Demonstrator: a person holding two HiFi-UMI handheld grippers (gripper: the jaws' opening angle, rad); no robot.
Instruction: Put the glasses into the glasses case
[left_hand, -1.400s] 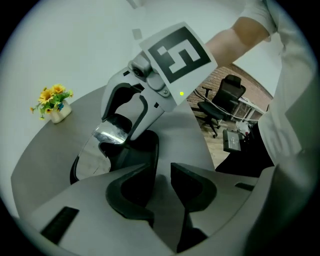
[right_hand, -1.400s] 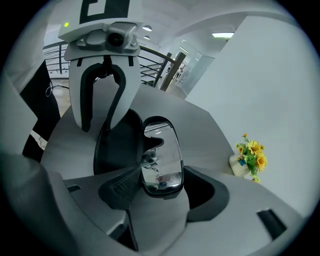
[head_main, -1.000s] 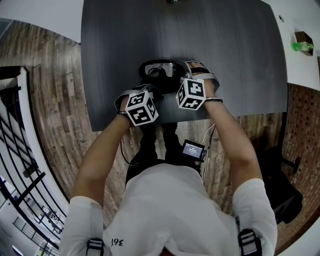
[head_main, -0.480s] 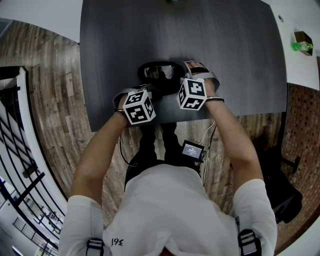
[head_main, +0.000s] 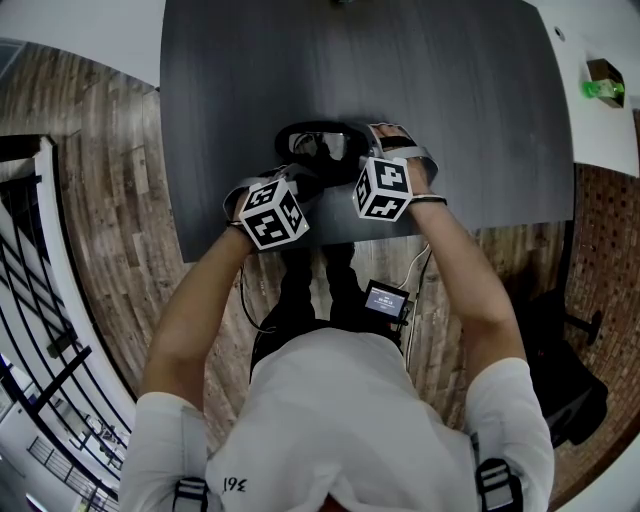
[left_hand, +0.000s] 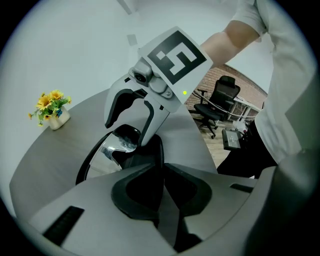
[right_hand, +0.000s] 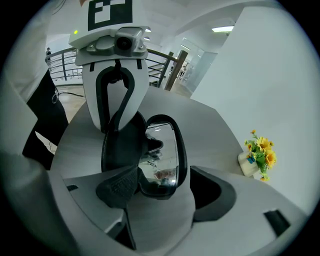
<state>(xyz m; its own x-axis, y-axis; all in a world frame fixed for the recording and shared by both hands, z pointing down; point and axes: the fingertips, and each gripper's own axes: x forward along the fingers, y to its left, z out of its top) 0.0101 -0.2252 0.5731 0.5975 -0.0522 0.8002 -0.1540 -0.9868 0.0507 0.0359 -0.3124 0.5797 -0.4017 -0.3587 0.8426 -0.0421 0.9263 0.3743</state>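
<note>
Right gripper view: right tool, jaws opening around glasses case; left tool pinching its rim, jaws opening.

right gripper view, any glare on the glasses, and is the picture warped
Right gripper view: the glasses mirror the bright room, the wide lens bends the table edge, and the corners go black; head view: evenly lit and sharp, with the wooden floor curving at the edges.

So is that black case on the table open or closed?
Open. One half of the glasses case stands raised beside the other, whose shiny inside lies uncovered.
</note>
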